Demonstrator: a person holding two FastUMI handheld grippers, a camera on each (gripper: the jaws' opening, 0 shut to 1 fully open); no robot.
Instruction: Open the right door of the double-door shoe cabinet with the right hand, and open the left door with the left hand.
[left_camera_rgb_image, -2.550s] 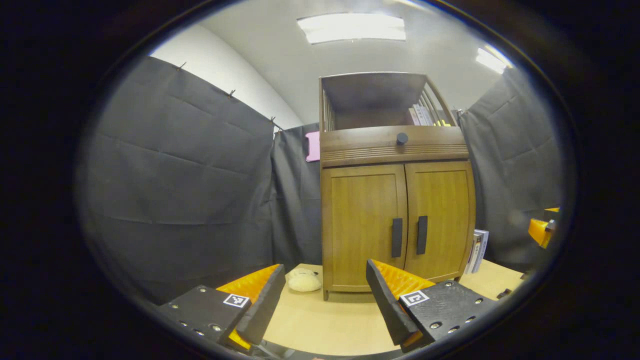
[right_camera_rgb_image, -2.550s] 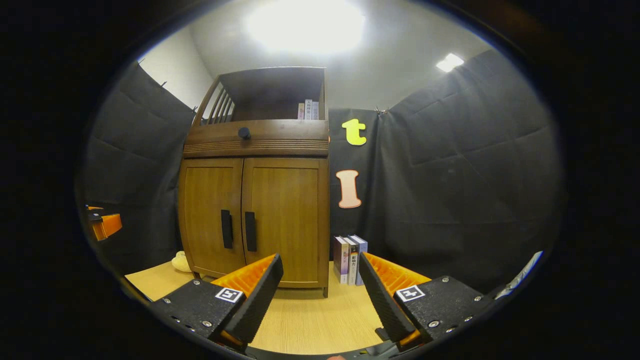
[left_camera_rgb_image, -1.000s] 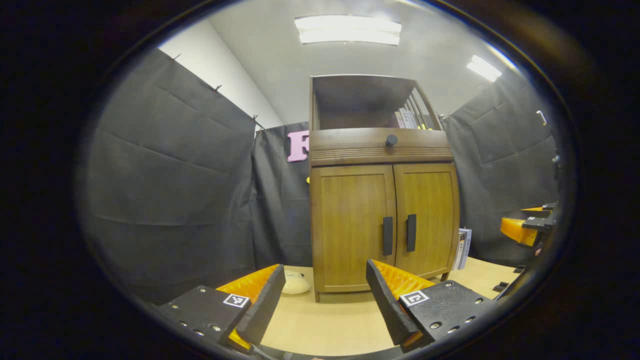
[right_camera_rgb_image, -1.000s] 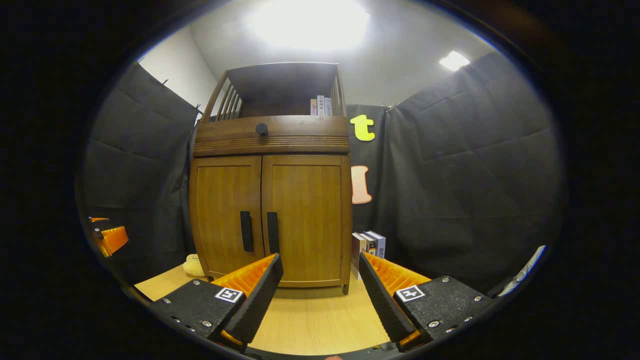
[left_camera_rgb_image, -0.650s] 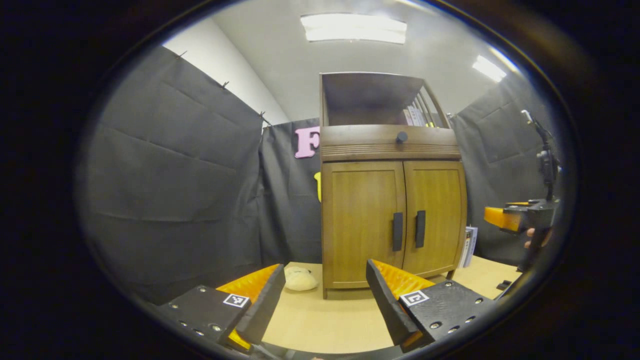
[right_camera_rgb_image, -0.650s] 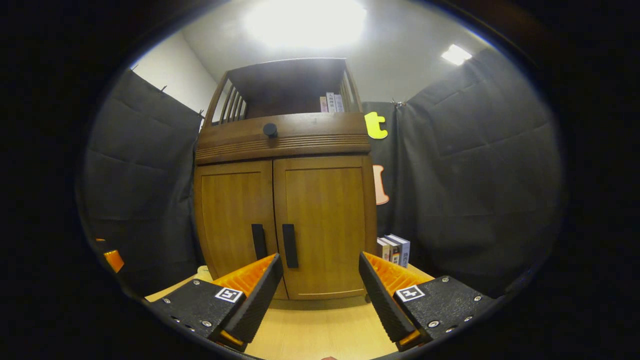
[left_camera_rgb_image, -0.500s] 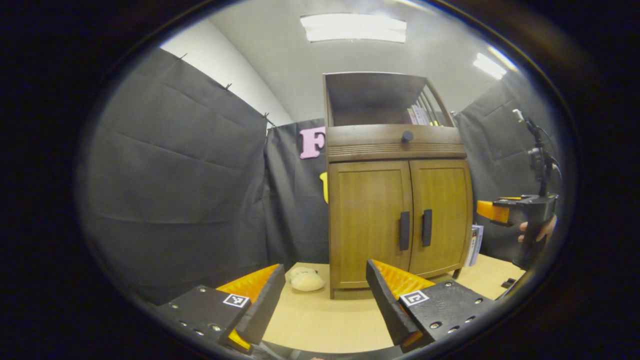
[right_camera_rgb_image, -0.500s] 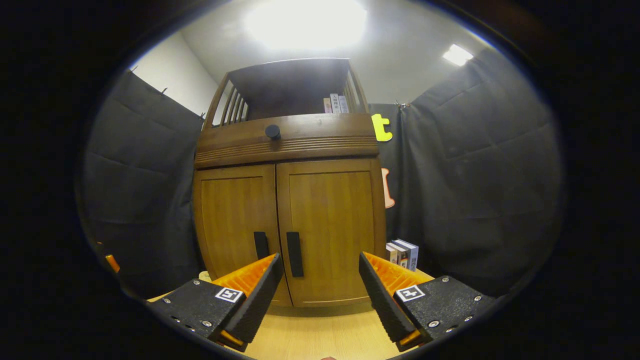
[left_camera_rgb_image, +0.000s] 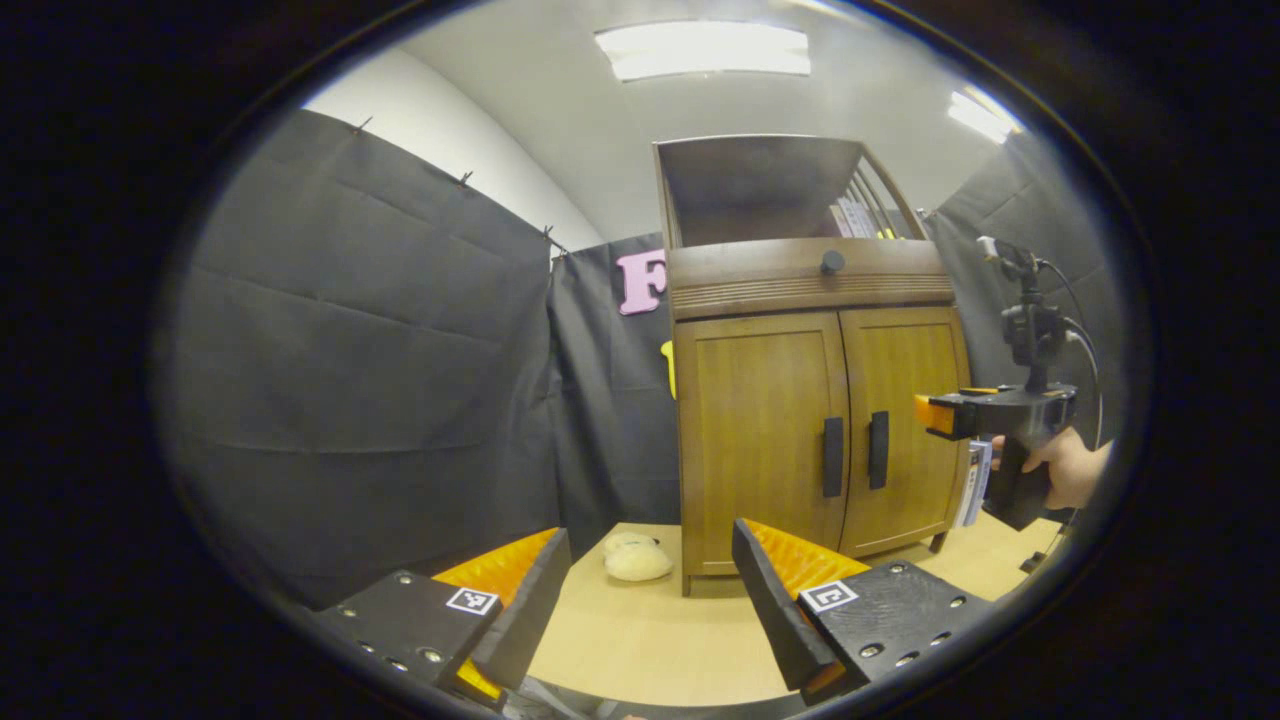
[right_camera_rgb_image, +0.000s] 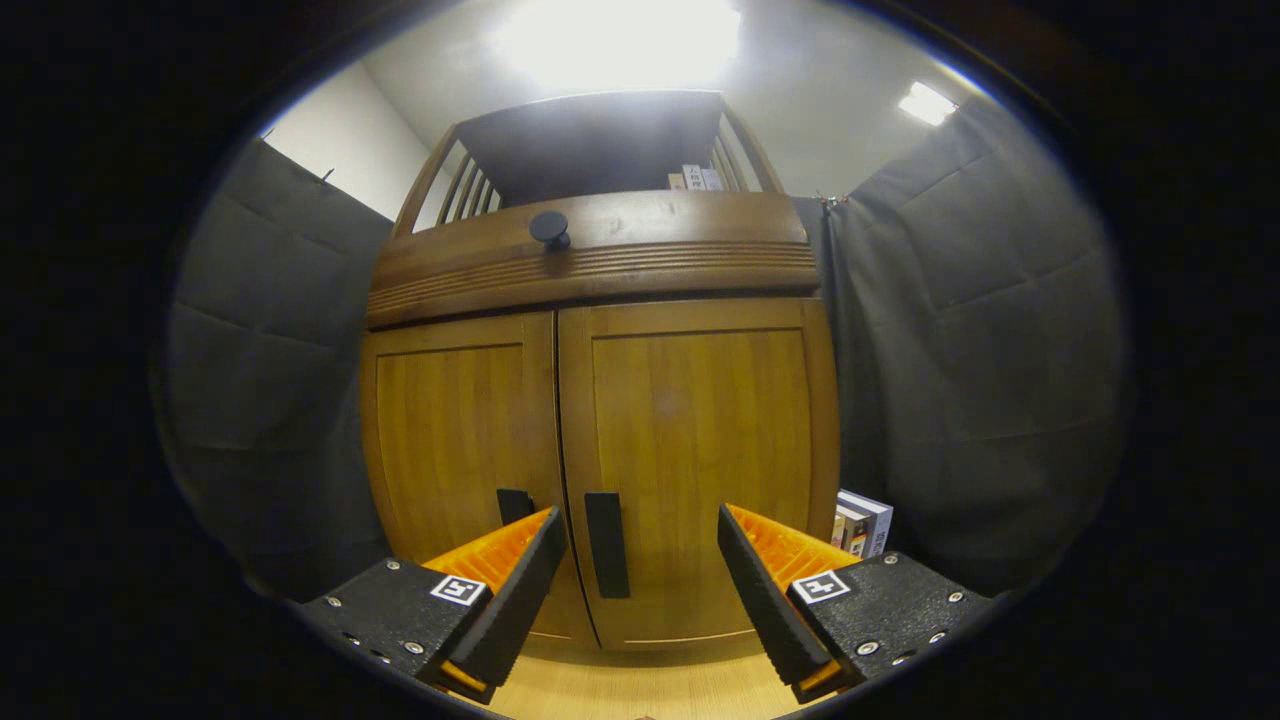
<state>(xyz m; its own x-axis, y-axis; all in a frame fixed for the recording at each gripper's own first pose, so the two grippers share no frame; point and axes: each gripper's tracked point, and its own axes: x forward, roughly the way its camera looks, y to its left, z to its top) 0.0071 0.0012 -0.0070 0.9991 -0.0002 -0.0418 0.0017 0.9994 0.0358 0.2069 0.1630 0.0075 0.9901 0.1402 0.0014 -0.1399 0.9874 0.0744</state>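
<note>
Both doors shut. I am holding my right gripper (right_camera_rgb_image: 635, 560) wide open, nearing the right door handle (right_camera_rgb_image: 606, 545); next, straddle and pinch it. Left gripper (left_camera_rgb_image: 645, 590) open, far from the shoe cabinet (left_camera_rgb_image: 760, 440).

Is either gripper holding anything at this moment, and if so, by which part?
Nothing is held. The right gripper is open near the right door's handle without clamping it; the left gripper is open, well back from the cabinet.
</note>
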